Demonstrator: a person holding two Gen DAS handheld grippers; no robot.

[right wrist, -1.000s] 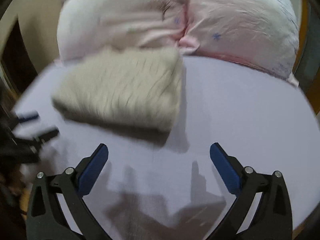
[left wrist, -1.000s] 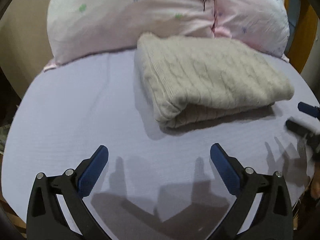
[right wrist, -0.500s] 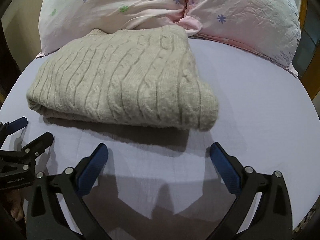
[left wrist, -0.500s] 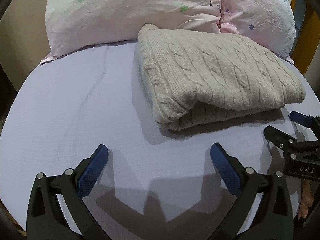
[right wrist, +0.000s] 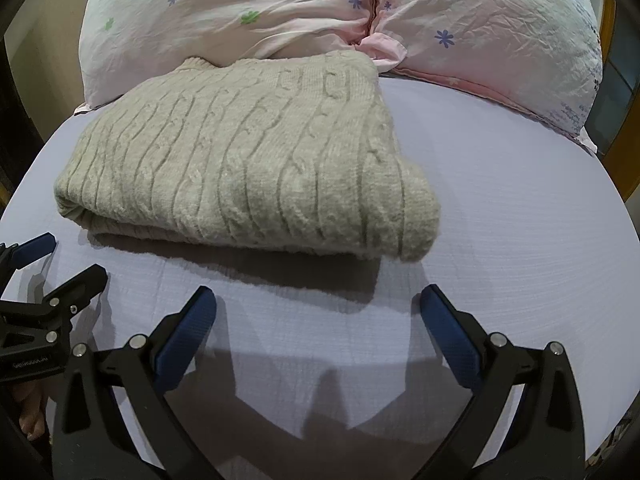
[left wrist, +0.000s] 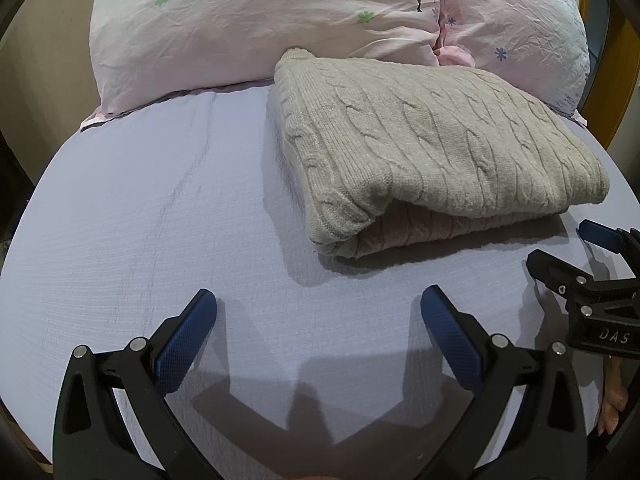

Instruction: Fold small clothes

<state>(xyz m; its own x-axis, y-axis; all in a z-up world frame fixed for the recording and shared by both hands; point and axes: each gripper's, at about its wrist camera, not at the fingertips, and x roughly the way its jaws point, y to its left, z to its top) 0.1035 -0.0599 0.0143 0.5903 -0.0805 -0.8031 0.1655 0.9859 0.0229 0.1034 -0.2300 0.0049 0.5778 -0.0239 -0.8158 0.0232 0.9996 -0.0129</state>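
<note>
A beige cable-knit sweater (left wrist: 432, 144) lies folded in a thick rectangle on the lilac bed sheet (left wrist: 160, 208), its far edge against the pillows. It also shows in the right wrist view (right wrist: 248, 168). My left gripper (left wrist: 318, 320) is open and empty, hovering over the sheet just in front of the sweater's near left corner. My right gripper (right wrist: 318, 320) is open and empty, in front of the sweater's near right corner. The right gripper also shows at the right edge of the left wrist view (left wrist: 568, 248), and the left gripper at the left edge of the right wrist view (right wrist: 64, 264).
Two pink flowered pillows (left wrist: 260, 20) (right wrist: 500, 28) lie side by side behind the sweater. A wooden bed frame (left wrist: 624, 64) shows at the far right. The sheet (right wrist: 520, 220) spreads to the left and right of the sweater.
Both grippers have moved a little closer to the sweater and steadied; the right wrist view was blurred with motion a second ago. The sweater has kept its folded shape.
</note>
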